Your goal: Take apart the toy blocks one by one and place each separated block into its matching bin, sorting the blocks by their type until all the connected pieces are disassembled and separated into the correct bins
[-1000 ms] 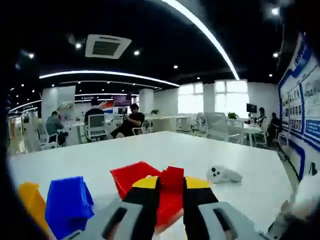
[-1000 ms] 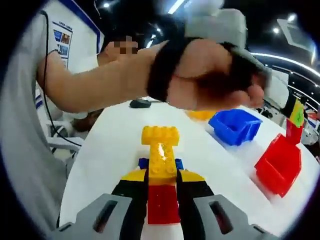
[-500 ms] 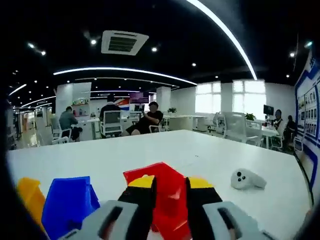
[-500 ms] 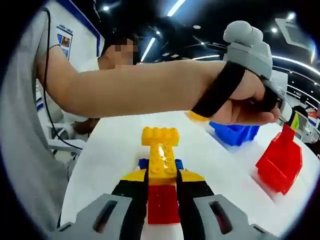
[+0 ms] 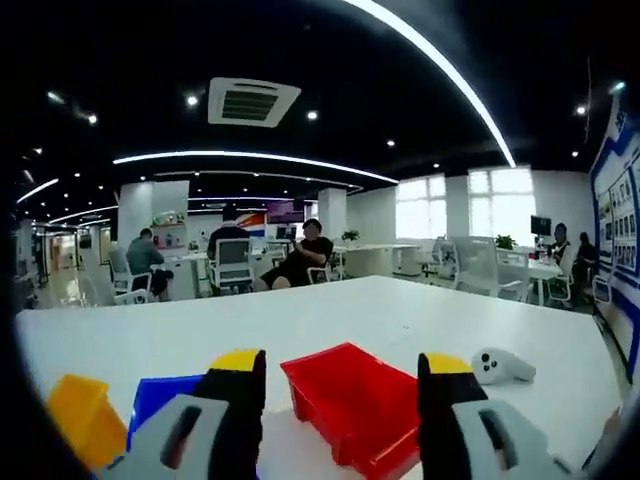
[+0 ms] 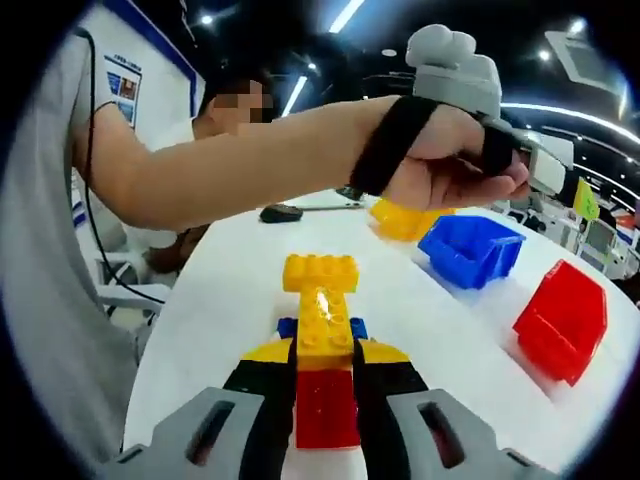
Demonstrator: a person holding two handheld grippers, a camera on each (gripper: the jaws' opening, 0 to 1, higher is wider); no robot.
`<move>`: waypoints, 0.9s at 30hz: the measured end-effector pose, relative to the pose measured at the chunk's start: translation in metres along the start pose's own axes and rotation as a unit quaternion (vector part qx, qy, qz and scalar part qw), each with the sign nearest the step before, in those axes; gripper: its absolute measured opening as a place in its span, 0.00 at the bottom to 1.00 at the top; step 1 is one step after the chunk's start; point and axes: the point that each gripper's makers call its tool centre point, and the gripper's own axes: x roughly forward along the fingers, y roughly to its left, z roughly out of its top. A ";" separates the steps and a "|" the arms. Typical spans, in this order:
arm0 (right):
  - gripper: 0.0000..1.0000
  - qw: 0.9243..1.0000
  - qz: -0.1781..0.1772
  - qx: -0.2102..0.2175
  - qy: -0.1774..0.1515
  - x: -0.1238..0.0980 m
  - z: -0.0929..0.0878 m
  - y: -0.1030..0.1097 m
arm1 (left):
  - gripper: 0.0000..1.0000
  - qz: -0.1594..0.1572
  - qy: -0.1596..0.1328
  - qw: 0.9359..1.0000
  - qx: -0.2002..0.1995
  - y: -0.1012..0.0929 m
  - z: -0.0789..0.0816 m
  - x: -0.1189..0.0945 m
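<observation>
White table [image 5: 330, 320]: left claw [image 5: 342, 372] gapes above red bin [image 5: 355, 400]; right claw [image 6: 325, 352] pinches block stack [image 6: 322, 330].

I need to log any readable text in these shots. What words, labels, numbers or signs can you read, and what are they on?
No text can be read.
Blue wall posters: print too small and blurred.
Poster behind the person: blurred.
Blocks and bins: no visible markings.

Bins seen as red [image 5: 355, 400], blue [image 5: 160, 397], yellow [image 5: 82, 415] on a white table [image 5: 330, 310]. Block stack [image 6: 322, 350]: yellow over blue and red. Gripper jaws: black, yellow-tipped, grey bodies. Black strap [image 6: 390, 142] worn on hand.
</observation>
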 end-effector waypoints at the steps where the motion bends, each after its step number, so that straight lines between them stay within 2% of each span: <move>1: 0.23 1.000 0.000 0.000 0.000 0.001 0.000 0.000 | 0.61 0.001 -0.001 1.000 0.000 0.001 0.001 -0.001; 3: 0.23 1.000 0.000 0.000 0.000 0.002 0.001 -0.001 | 0.63 0.006 -0.003 1.000 0.004 0.007 0.003 -0.005; 6: 0.23 1.000 0.003 0.001 -0.001 0.003 0.001 -0.001 | 0.62 -0.006 -0.005 1.000 0.022 0.007 0.004 -0.019; 8: 0.23 1.000 0.006 0.002 -0.001 0.003 0.001 -0.001 | 0.61 -0.003 -0.005 0.999 0.043 0.015 0.002 -0.035; 10: 0.23 1.000 0.007 0.002 -0.002 0.003 0.000 -0.001 | 0.62 -0.001 -0.004 0.999 0.044 0.024 -0.001 -0.053; 13: 0.23 1.000 0.012 0.003 -0.005 0.002 0.000 -0.001 | 0.61 -0.004 -0.001 0.999 0.039 0.027 -0.008 -0.079; 16: 0.23 1.000 0.017 0.006 -0.007 0.002 0.000 -0.001 | 0.57 -0.011 -0.008 0.999 0.034 0.029 -0.013 -0.109; 19: 0.23 1.000 0.019 0.006 -0.007 0.002 -0.001 -0.001 | 0.57 -0.013 -0.008 0.999 0.049 0.032 -0.020 -0.136; 20: 0.23 1.000 0.020 0.007 -0.009 0.002 -0.001 -0.001 | 0.57 -0.029 -0.002 0.998 0.061 0.028 -0.023 -0.142; 23: 0.23 1.000 0.023 0.013 -0.013 0.003 -0.001 -0.001 | 0.55 -0.104 0.024 0.989 0.103 0.008 -0.038 -0.163; 25: 0.23 1.000 0.024 0.013 -0.014 0.002 -0.002 -0.001 | 0.55 -0.125 0.033 0.982 0.138 0.002 -0.045 -0.175; 26: 0.23 1.000 0.024 0.013 -0.014 0.002 -0.002 -0.001 | 0.55 -0.126 0.035 0.980 0.148 0.002 -0.046 -0.177; 27: 0.23 0.999 0.026 0.013 -0.014 0.002 -0.002 -0.001 | 0.55 -0.137 0.045 0.970 0.196 -0.002 -0.052 -0.185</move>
